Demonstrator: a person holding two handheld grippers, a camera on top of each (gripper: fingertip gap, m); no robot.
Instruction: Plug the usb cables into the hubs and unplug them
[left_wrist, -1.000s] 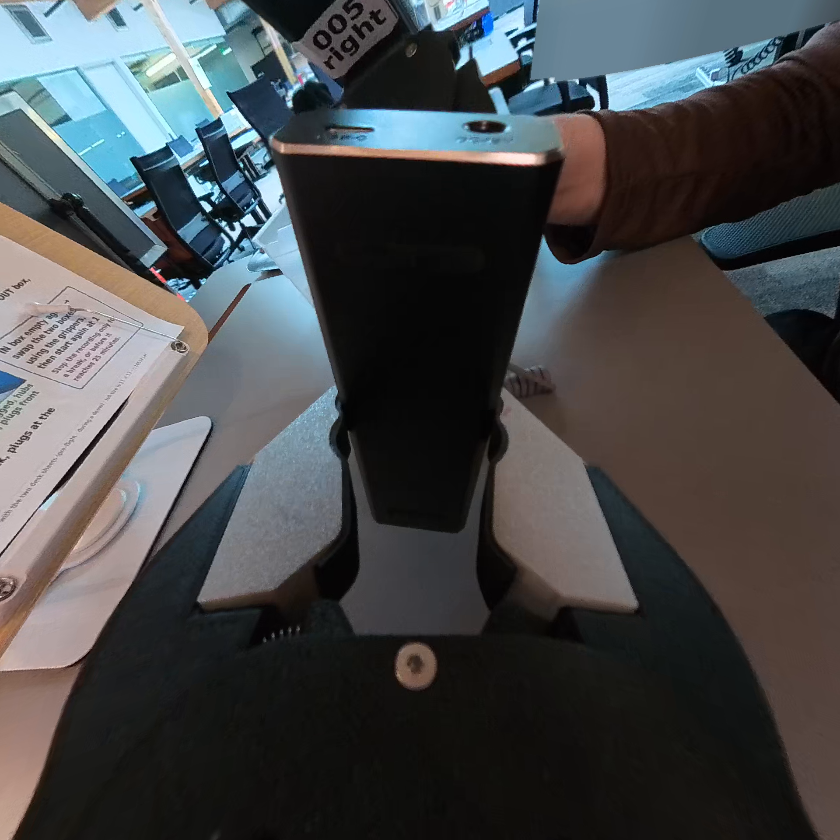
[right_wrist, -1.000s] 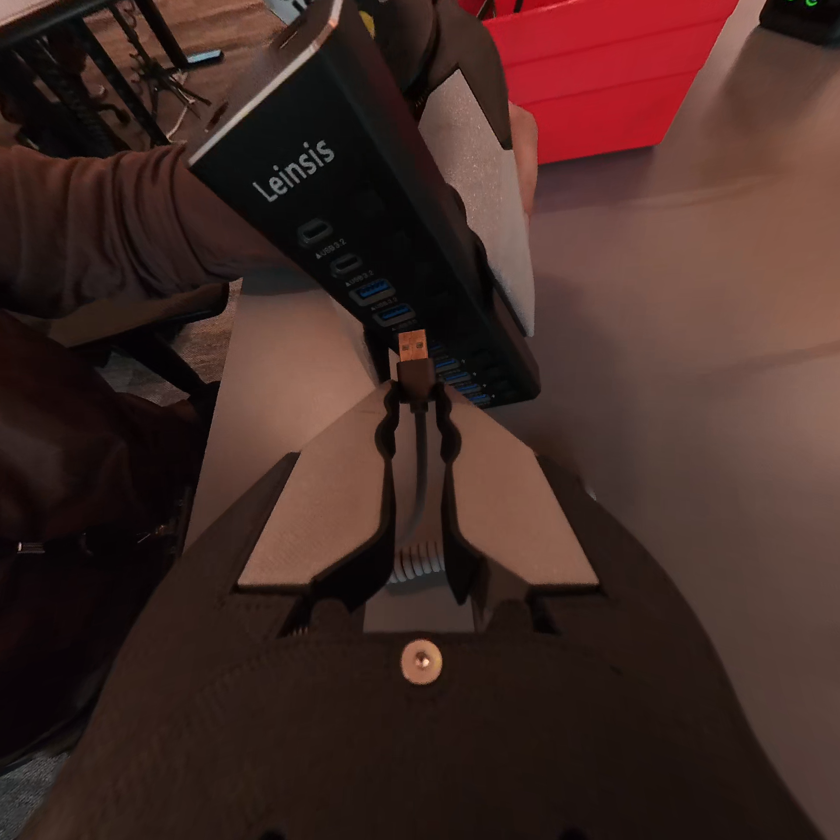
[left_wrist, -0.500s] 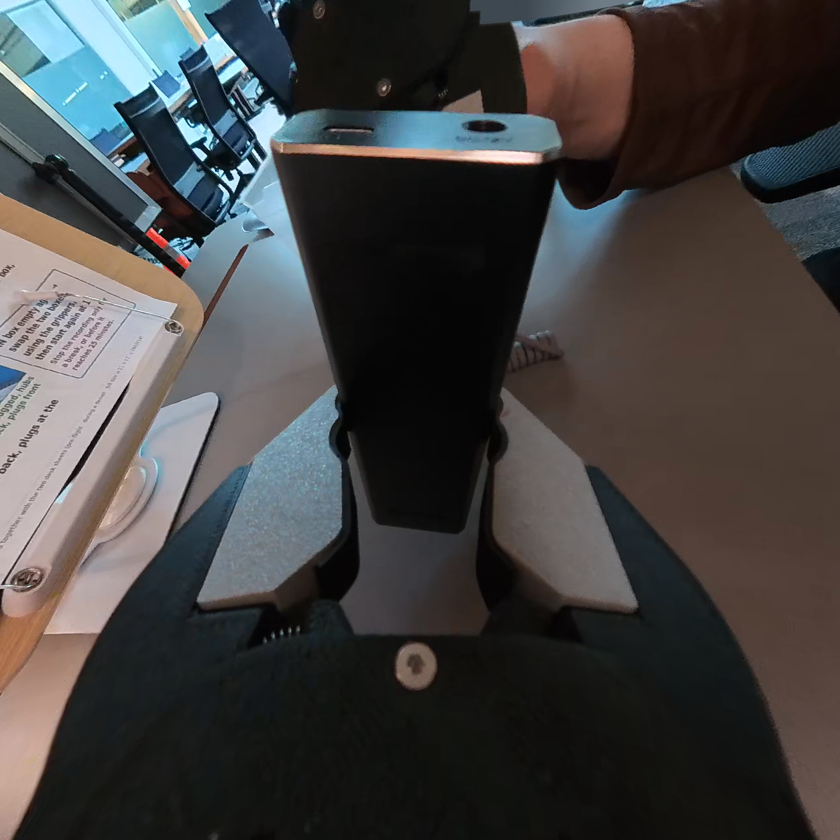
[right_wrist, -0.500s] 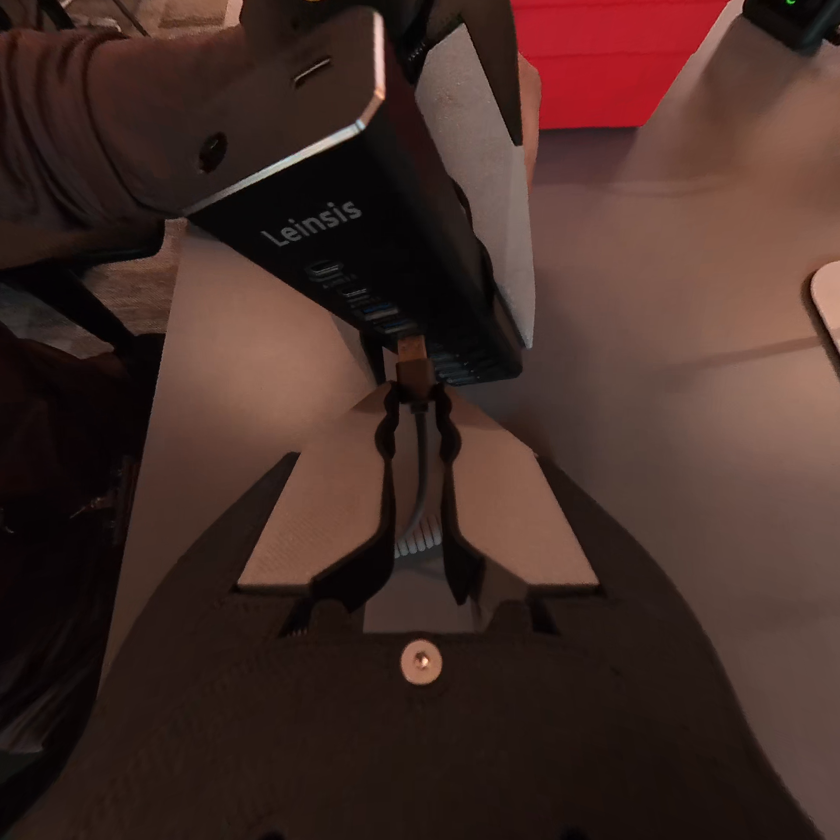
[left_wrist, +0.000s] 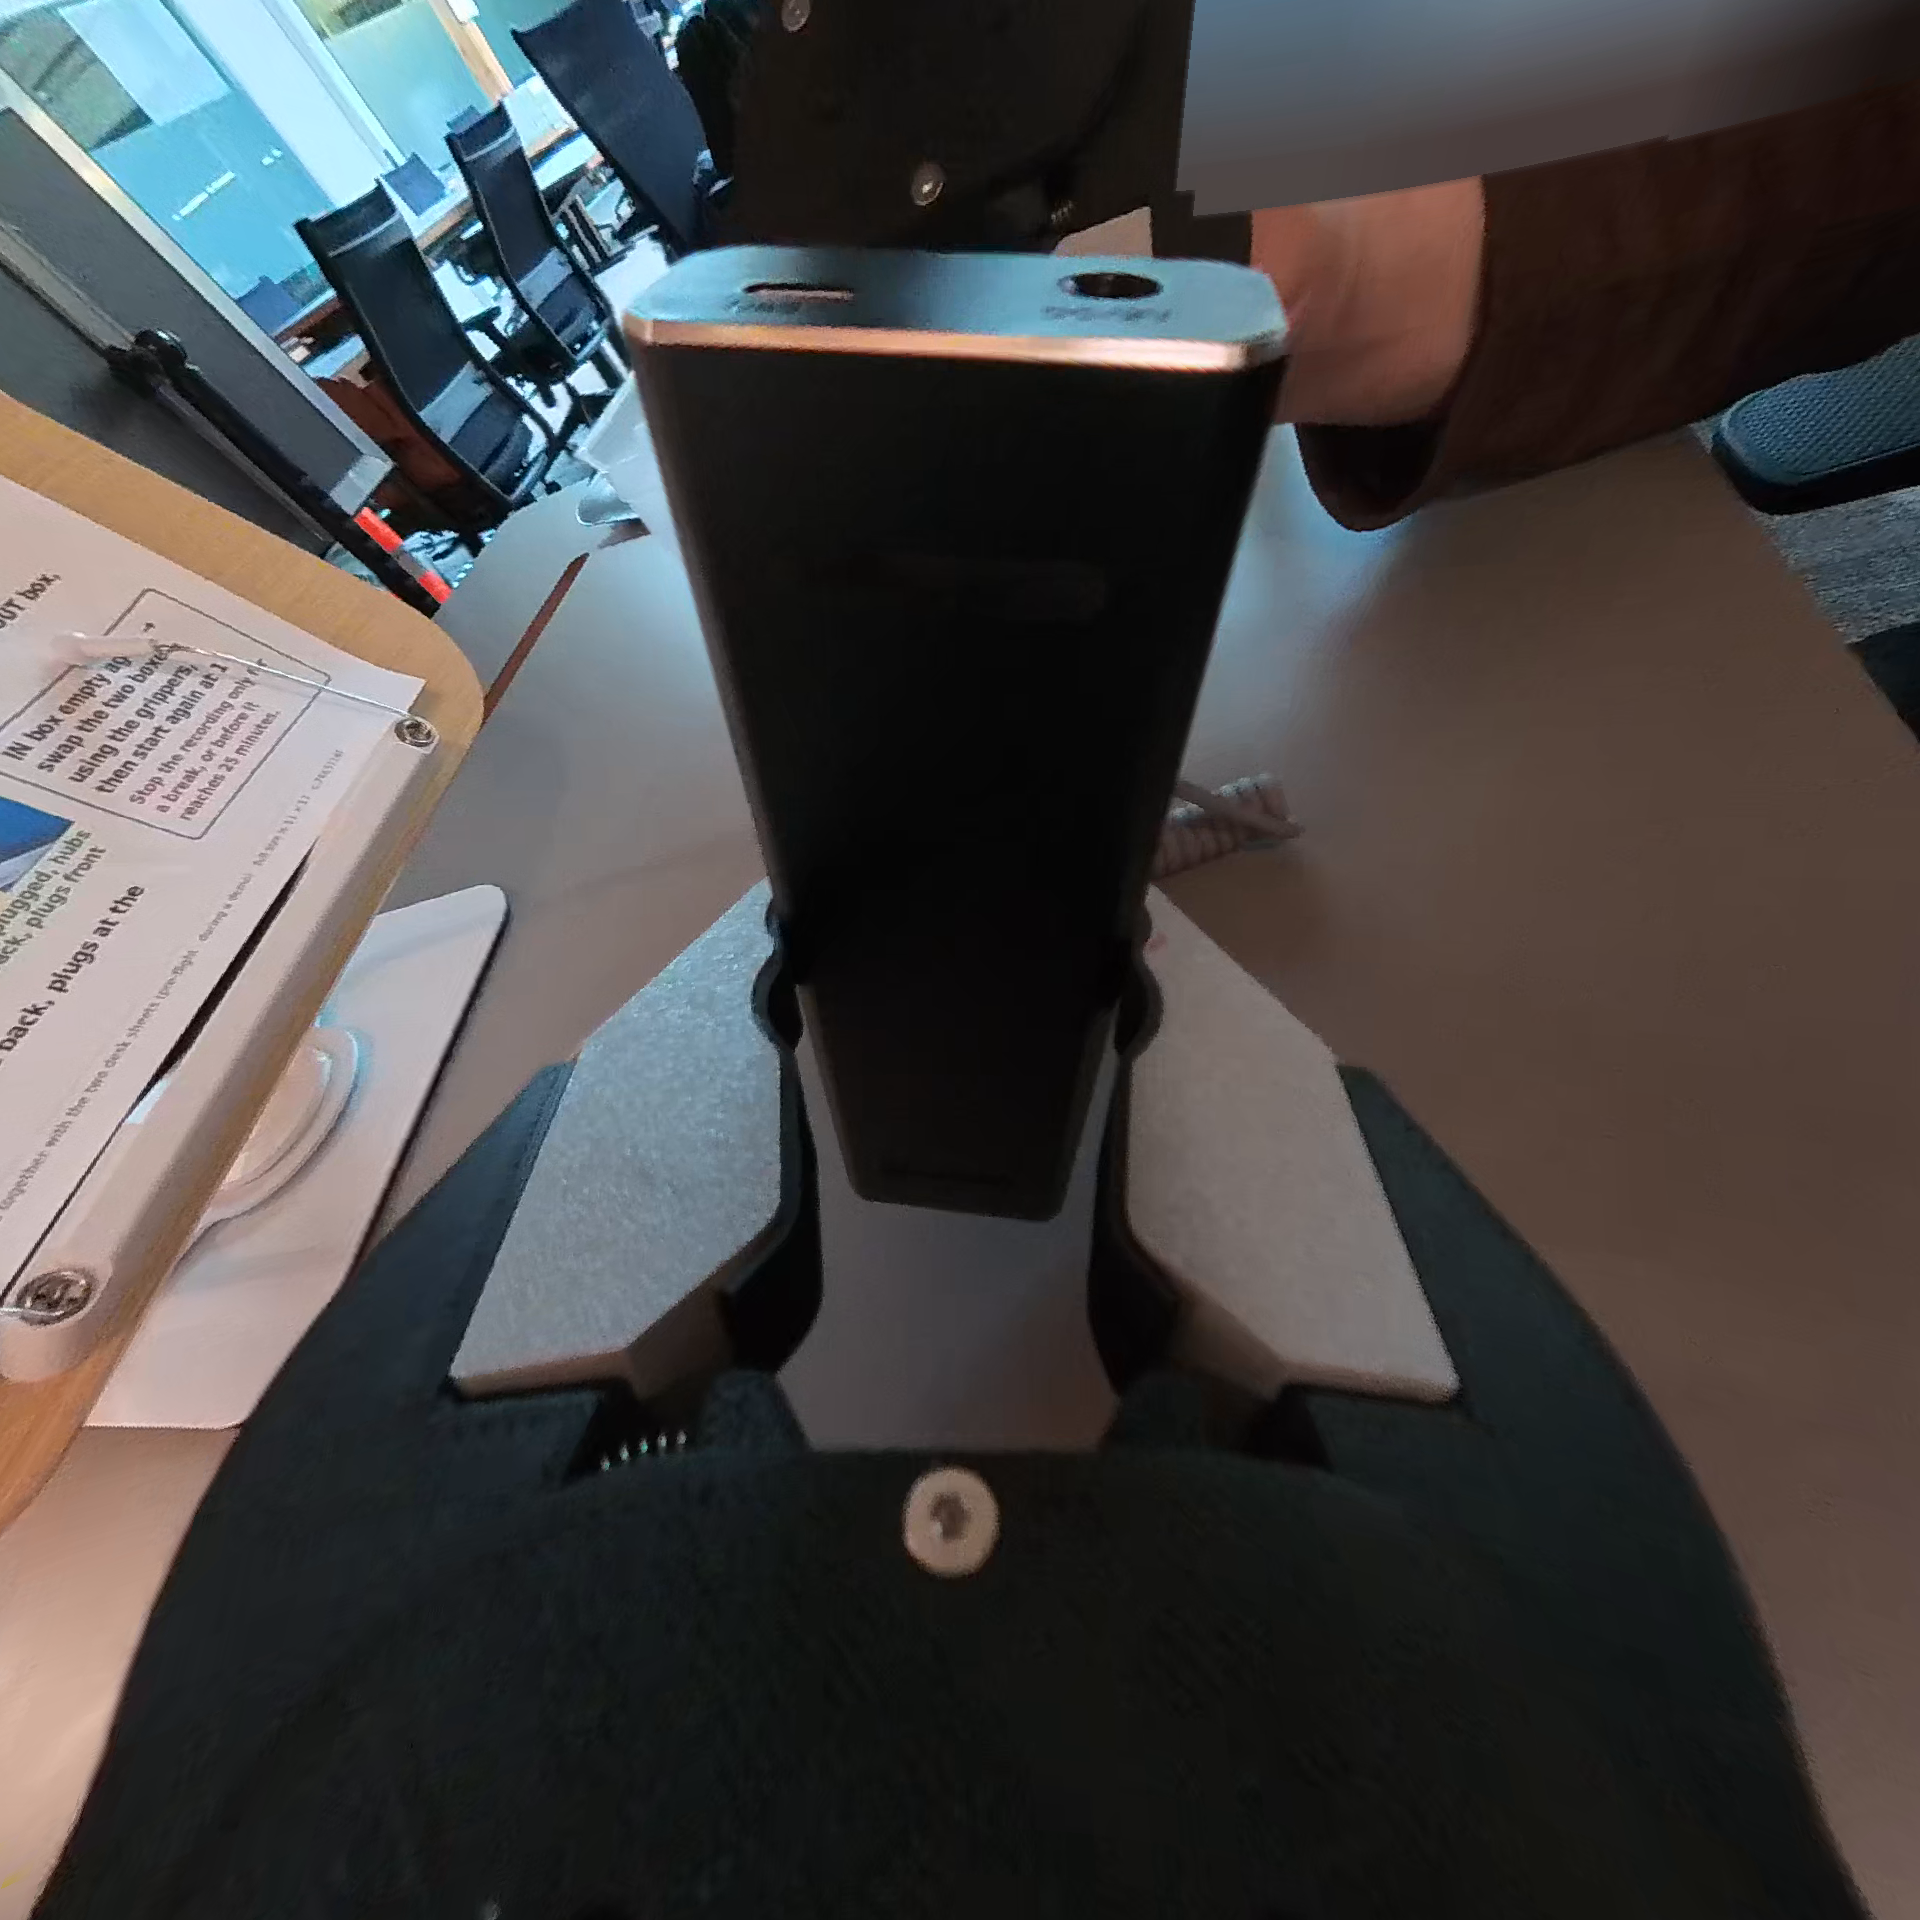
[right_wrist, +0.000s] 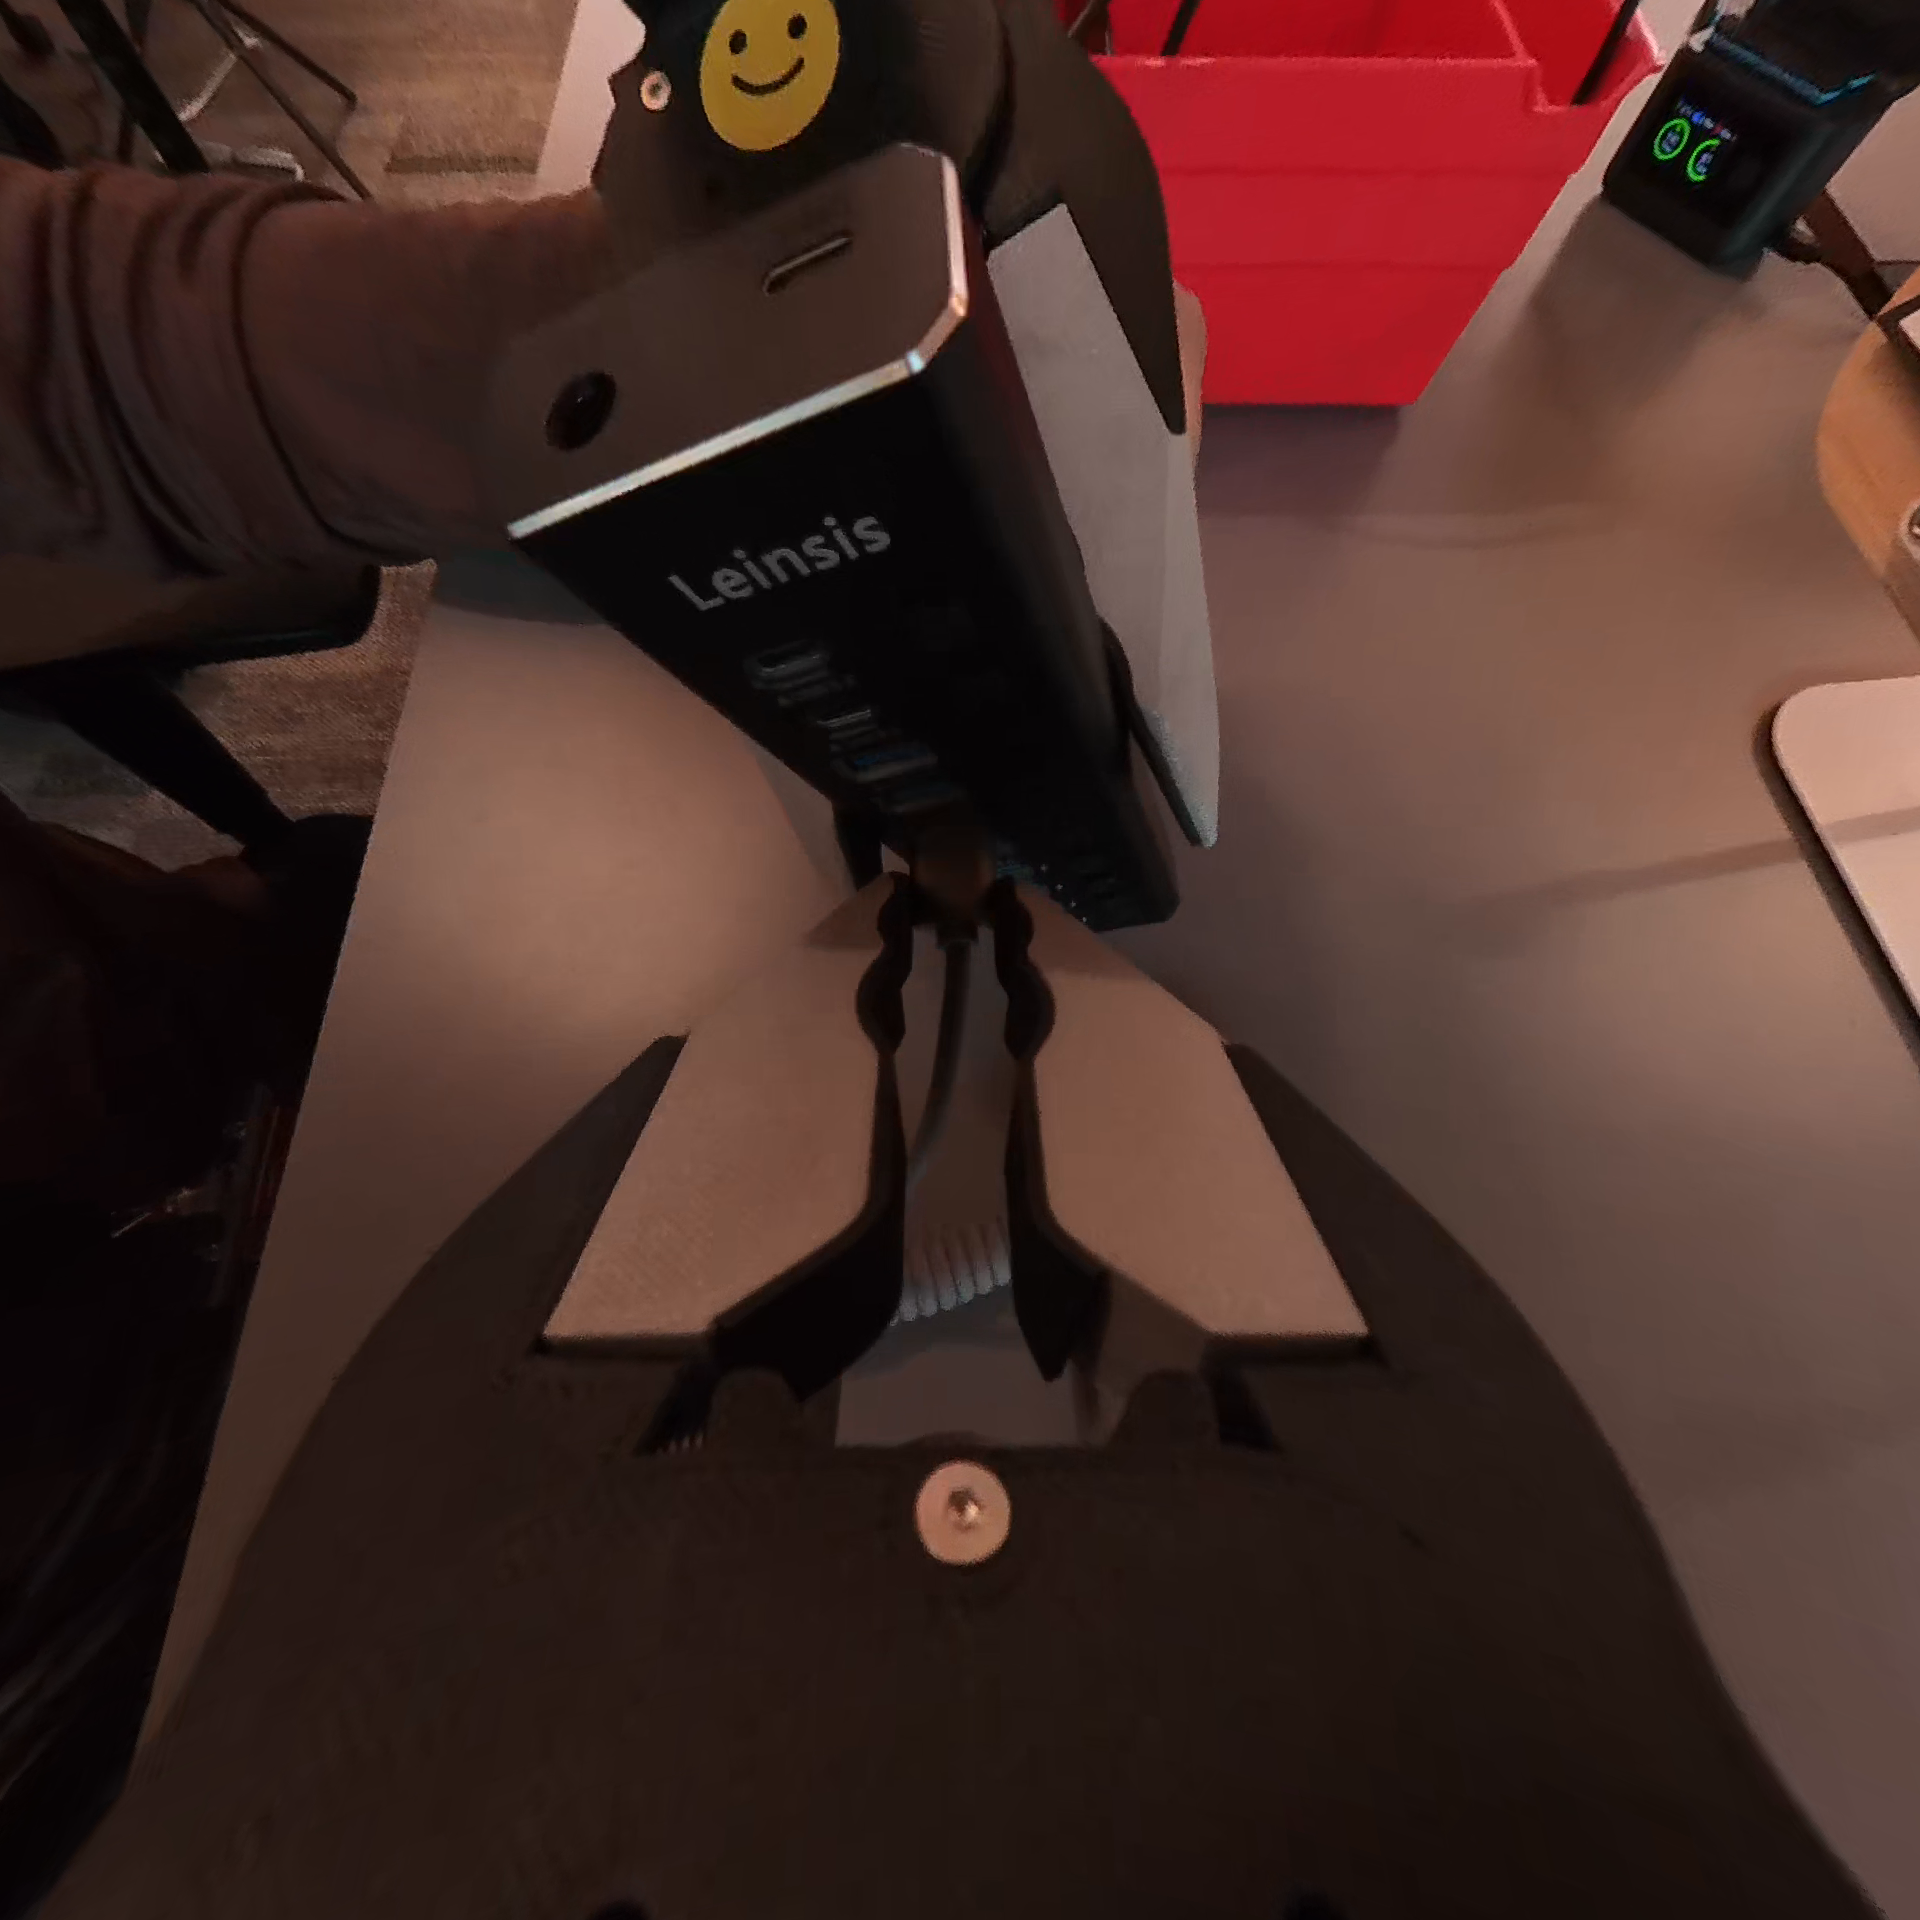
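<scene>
The smooth matte grey tabletop (left_wrist: 1507, 831) spans both views; on it sits a red plastic bin (right_wrist: 1340, 208) with stepped walls, and at its left edge a rounded pale wooden board (left_wrist: 436, 665) carries a printed paper sheet (left_wrist: 156, 790) under a screwed clear cover. The long black rectangular hub with a bevelled silver metal end (left_wrist: 951, 727) stands raised off the table, pinched at its lower sides by the left gripper (left_wrist: 956, 997), whose grainy grey pads press both flanks. The right gripper (right_wrist: 951, 904) is clamped on the dark usb plug (right_wrist: 948, 868) (its thin grey cable (right_wrist: 940, 1081) trails back between the ridged black fingers); the plug's tip meets the hub's port row (right_wrist: 883, 769), though blur hides how deep it sits.
</scene>
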